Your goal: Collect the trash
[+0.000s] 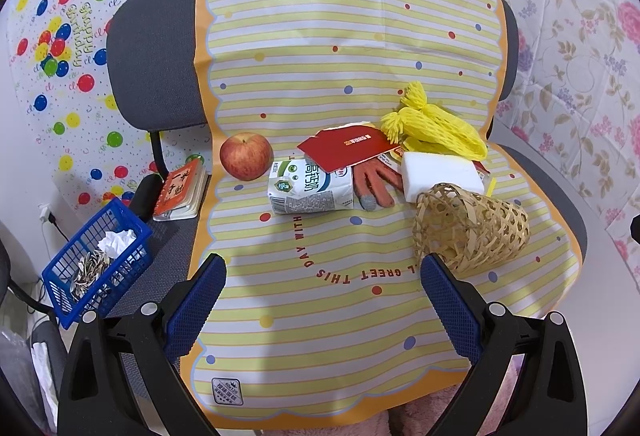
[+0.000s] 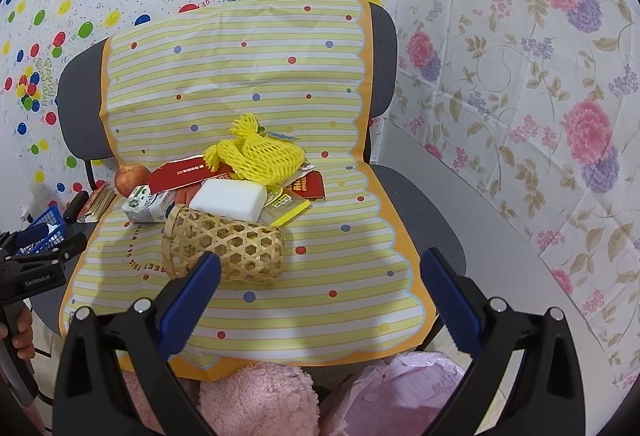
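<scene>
Trash: crushed white-green milk carton (image 1: pixel 310 187) lies mid-seat on striped yellow chair cover (image 1: pixel 340 336) | blue plastic basket (image 1: pixel 98 256) waits left for it | left tool (image 1: pixel 322 310), right tool (image 2: pixel 320 302) both wide open, empty, poised to pick.

Two fisheye views, each looking forward and down along a pair of blue-padded fingers toward a chair draped with a striped yellow mat (image 1: pixel 340 35). The left wrist view sits near the seat's front edge, slightly left, taking in a blue basket (image 1: pixel 96 260) beside the chair. The right wrist view looks from further right, past a floral wall covering (image 2: pixel 520 75). Both share the mat and its pile, including a woven bamboo basket (image 1: pixel 472 232) and an apple (image 1: pixel 246 155).
</scene>
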`<state>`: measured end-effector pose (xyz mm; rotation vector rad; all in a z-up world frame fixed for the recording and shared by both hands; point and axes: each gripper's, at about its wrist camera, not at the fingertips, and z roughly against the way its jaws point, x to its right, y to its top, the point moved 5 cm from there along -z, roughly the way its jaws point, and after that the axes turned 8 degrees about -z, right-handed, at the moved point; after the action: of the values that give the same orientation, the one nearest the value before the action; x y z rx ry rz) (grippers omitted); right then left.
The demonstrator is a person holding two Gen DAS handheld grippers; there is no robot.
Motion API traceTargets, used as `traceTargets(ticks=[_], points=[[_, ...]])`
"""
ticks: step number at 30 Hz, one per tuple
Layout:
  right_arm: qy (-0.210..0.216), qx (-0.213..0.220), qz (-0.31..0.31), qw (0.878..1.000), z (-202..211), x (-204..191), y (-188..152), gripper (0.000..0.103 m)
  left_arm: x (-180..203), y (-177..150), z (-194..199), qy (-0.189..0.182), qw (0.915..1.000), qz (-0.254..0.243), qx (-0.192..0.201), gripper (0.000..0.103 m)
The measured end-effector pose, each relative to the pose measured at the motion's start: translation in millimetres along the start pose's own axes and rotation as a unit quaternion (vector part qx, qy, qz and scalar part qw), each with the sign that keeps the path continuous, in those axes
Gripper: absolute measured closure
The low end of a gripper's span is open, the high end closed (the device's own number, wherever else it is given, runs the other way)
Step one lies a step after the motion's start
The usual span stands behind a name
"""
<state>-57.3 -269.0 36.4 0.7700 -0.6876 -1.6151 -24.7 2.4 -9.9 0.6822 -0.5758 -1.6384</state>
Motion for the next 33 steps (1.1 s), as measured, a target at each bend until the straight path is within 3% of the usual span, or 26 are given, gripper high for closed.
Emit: traceTargets(ticks=[8,13,15,18,27,33], points=[[0.044,-0.032,-0.008,0.998,-13.9,-6.0,-4.1,0.006,-0.7,-1.3,-14.7,0.0,1.0,0.005,-0.008,0.007],[0.065,-0.019,0.002,0.998,-32.6,-10.9,-7.4,0.006,2.8,-3.3,-24.9,-0.016,0.9998,0.002,-0.008,0.007],[0.056,-0.021,0.019,0.998,-44.4,-11.4,-10.4,0.006,4.8,-3.7,-28.7,-0.017,0.9998,-0.003,-0.009,0.007],[0.078,-0.017,0.032,0.996,-57.6,-13.9,-16.6,0.006,5.9,-4.1,-33.4,-0.016,0.9998,-0.007,-0.012,0.007],[0.134,-0.071,0.111,0.982,-103.3,-40.2,-39.8,0.006,8.0,-3.9,-58.3,-0.017,0.9995,-0.002,-0.026,0.007],[0.142,-0.099,0.161,0.972,-136.3,-59.2,-45.9,0.006,8.4,-4.5,-79.8,-0.016,0.999,0.001,-0.042,0.007]])
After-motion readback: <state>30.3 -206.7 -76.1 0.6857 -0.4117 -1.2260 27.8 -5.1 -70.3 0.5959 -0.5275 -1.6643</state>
